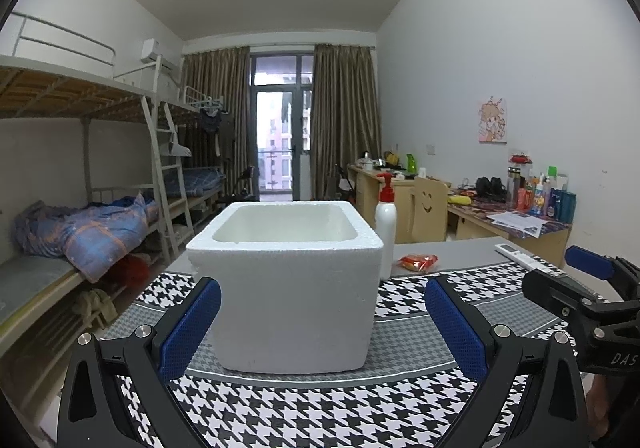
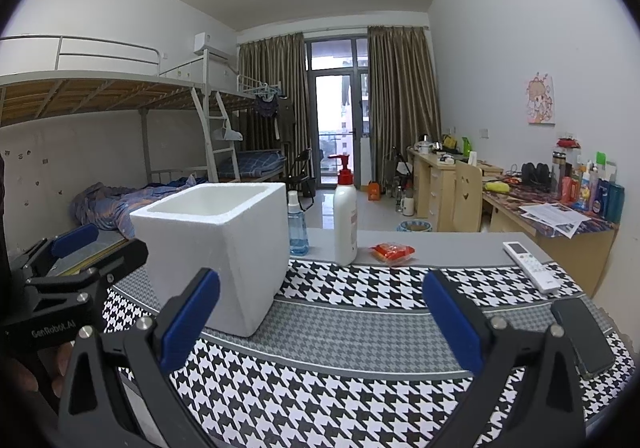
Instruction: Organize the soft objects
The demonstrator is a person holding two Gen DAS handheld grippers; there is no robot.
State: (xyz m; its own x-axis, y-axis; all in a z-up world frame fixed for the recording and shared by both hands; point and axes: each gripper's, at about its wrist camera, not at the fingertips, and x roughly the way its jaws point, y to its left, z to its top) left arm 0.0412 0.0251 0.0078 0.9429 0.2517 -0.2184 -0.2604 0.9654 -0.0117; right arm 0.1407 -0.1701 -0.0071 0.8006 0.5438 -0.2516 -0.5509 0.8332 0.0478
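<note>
A white foam box [image 1: 288, 280] stands open-topped on the houndstooth cloth, straight ahead of my left gripper [image 1: 322, 324], which is open and empty just short of it. In the right wrist view the foam box [image 2: 216, 248] is ahead to the left of my right gripper [image 2: 320, 318], also open and empty. A small red-orange soft packet [image 1: 418, 262] lies on the grey table behind the box to the right; the packet [image 2: 394, 251] lies beyond the right gripper. Each gripper shows at the edge of the other's view.
A white pump bottle [image 2: 345, 222] and a blue spray bottle [image 2: 298, 226] stand behind the box. A white remote [image 2: 530, 266] and a black phone [image 2: 582, 336] lie at the right. The table's right edge [image 2: 600, 300] is close. Bunk beds stand left, cluttered desks right.
</note>
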